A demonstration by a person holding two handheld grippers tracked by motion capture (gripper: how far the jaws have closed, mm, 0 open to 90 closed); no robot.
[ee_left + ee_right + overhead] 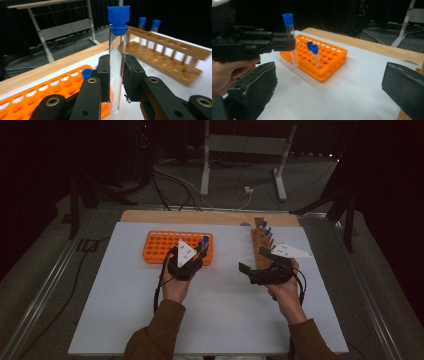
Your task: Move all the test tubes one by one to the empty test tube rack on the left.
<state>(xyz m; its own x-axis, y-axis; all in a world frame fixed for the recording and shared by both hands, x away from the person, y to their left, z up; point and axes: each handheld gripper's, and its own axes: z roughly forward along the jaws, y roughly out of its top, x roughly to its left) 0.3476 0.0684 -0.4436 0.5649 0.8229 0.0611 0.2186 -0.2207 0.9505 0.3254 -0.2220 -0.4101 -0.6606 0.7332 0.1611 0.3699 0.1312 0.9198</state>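
Gripping a blue-capped test tube upright in the left gripper, centre frame, beside the orange rack; spreading the right gripper wide, nothing between.

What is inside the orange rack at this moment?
Two blue-capped test tubes stand in holes of the orange rack. The left gripper holds a third tube beside it. The holes' bottoms are not visible.
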